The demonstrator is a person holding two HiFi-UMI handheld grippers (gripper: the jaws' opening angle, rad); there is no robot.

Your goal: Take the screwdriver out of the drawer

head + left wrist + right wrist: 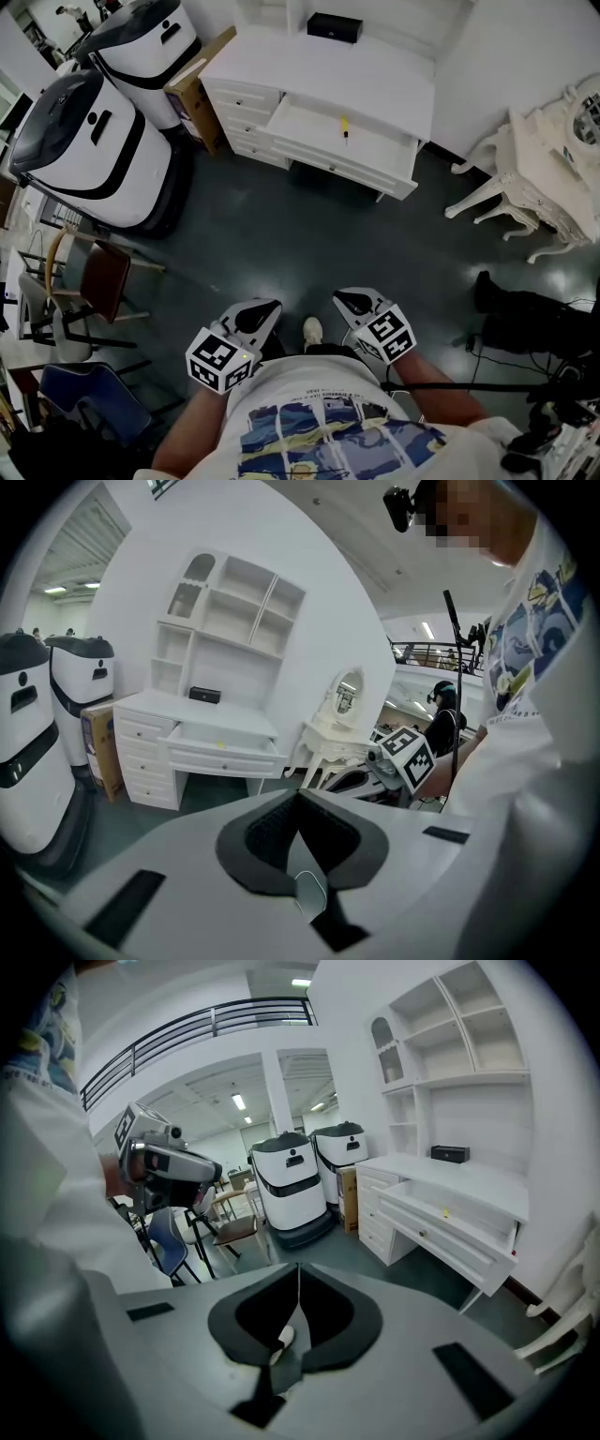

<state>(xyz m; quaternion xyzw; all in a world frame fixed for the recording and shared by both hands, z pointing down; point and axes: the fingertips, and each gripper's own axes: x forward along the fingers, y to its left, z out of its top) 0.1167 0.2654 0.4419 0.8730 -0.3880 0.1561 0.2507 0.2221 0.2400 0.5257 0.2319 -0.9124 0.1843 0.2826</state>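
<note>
A small yellow-handled screwdriver (pixel 344 127) lies in the open drawer (pixel 305 131) of the white desk (pixel 375 80) across the dark floor. It shows as a yellow speck in the left gripper view (pixel 221 745) and the right gripper view (pixel 446 1212). My left gripper (pixel 265 309) and right gripper (pixel 345 300) are held close to the person's body, far from the desk. The left gripper's (pixel 298 803) jaws meet along a seam with nothing between them. The right gripper's (pixel 298 1283) jaws are likewise shut and empty.
Two large white-and-black machines (pixel 94 150) stand left of the desk beside a cardboard box (pixel 192 84). Chairs (pixel 103 277) crowd the left. An ornate white table (pixel 544 178) stands at right, black gear and cables (pixel 534 319) below it. A black box (pixel 335 27) sits on the desk.
</note>
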